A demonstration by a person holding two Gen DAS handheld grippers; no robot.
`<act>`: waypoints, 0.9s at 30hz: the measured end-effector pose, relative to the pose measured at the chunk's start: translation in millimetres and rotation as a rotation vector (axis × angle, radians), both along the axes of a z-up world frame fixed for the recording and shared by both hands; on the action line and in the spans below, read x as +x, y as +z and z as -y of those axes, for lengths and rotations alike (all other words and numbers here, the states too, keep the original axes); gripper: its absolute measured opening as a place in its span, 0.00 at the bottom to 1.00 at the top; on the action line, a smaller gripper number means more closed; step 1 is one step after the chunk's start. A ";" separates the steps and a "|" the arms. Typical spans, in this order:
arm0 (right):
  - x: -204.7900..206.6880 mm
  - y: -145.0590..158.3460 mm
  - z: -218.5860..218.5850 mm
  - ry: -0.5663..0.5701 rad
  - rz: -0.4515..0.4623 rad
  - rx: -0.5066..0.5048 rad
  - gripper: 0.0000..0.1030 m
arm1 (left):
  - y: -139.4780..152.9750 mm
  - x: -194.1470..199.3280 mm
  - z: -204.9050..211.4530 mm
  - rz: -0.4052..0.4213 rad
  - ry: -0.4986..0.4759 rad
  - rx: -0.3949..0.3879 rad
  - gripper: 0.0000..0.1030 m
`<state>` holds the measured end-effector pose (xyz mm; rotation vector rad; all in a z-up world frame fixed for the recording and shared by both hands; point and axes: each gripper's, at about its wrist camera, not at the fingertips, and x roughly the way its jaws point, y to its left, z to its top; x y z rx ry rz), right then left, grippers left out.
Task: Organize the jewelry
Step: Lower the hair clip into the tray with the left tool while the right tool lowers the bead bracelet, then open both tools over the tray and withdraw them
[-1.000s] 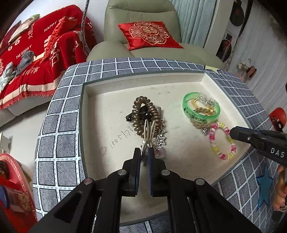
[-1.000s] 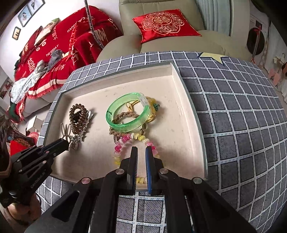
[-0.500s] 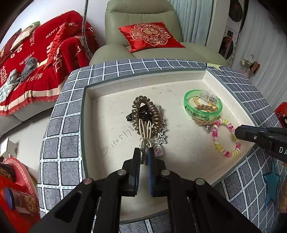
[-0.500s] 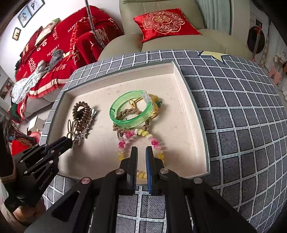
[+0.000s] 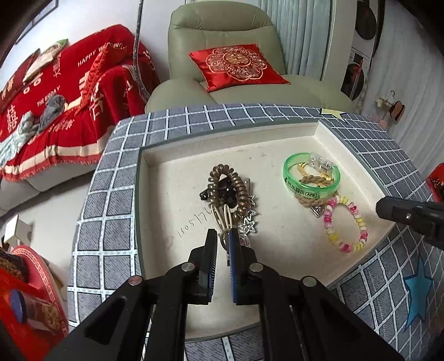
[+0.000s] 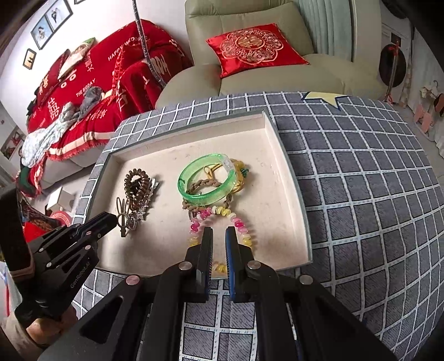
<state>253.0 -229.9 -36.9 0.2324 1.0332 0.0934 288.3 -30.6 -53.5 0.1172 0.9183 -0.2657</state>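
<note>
The left hand-held gripper (image 5: 222, 234) pinches a hair clip (image 5: 223, 219) near the tray (image 5: 355, 163) front edge. The right hand-held gripper (image 6: 219, 232), narrowly parted, holds nothing above the beaded bracelet (image 6: 241, 226).

A pale green armchair (image 5: 222, 55) stands behind the table, a red embroidered cushion (image 5: 236, 66) on its seat. To the left, a sofa under a red throw (image 6: 83, 91). Framed pictures (image 6: 47, 25) hang on the white wall; pale curtains (image 5: 302, 36) let in daylight.
</note>
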 end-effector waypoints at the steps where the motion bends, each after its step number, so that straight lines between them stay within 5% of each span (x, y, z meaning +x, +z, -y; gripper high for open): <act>1: -0.8 1.2 1.6 -0.003 0.003 0.002 0.10 | 1.9 -0.2 -0.2 0.004 -0.001 -0.003 0.22; 7: -6.0 4.2 12.2 -0.031 0.006 0.001 0.10 | 8.3 2.2 -2.8 0.000 0.015 -0.021 0.23; 8: -7.3 4.4 13.7 -0.035 0.006 0.001 0.10 | 8.7 2.6 -3.6 -0.001 0.022 -0.020 0.31; 9: -8.3 4.4 15.0 -0.038 0.006 0.001 0.10 | 9.0 2.7 -4.2 -0.001 0.028 -0.018 0.81; 10: -9.6 4.5 16.5 -0.042 0.006 0.000 0.10 | 10.0 2.3 -4.7 0.007 0.040 -0.010 1.00; 20: -16.7 4.6 20.5 -0.045 0.009 0.000 0.12 | 19.9 -4.3 -0.2 0.046 0.045 -0.014 1.00; 21: -17.4 4.1 19.6 -0.040 0.008 0.001 0.18 | 21.2 -6.3 -1.0 0.050 0.056 -0.008 1.00; 22: -18.6 4.1 18.9 -0.036 0.013 0.003 0.45 | 23.3 -9.2 -2.2 0.055 0.062 -0.005 1.00; 23: -20.7 4.9 18.1 -0.032 0.026 0.006 0.87 | 24.9 -12.5 -3.8 0.064 0.071 -0.002 1.00; 24: -23.8 6.2 17.4 -0.031 0.047 0.008 1.00 | 26.2 -16.3 -5.3 0.072 0.081 0.002 1.00; 27: -29.7 9.6 12.3 -0.019 0.094 -0.005 1.00 | 28.2 -28.0 -8.2 0.086 0.106 0.025 1.00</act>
